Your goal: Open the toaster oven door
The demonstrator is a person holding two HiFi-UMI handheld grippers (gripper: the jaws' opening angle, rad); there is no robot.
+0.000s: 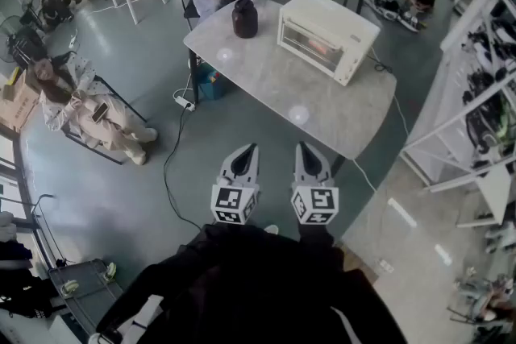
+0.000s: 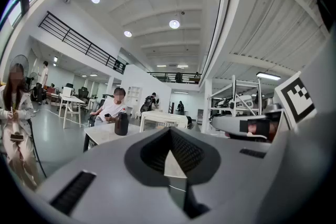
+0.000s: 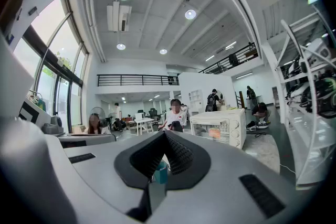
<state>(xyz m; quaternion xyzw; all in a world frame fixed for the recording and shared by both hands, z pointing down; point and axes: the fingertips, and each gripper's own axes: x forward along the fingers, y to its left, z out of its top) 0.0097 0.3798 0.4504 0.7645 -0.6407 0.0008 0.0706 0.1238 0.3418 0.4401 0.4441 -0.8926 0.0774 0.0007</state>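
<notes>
Head view: toaster oven (image 1: 326, 35) is placed well ahead at the tabletop's (image 1: 266, 80) far edge, nearer right tongs (image 1: 306, 153) than left tongs (image 1: 247, 153); both are closed, empty.

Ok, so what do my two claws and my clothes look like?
The left claw and right claw match: grey shells tapering to a point, with black ribbed pads inside. Each carries a cube with black-and-white square markers. No cables show. You wear a black top.

Toaster oven (image 1: 326, 35) on table (image 1: 274, 80), far right; jar (image 1: 244, 18) left of it, seemingly apart.
</notes>
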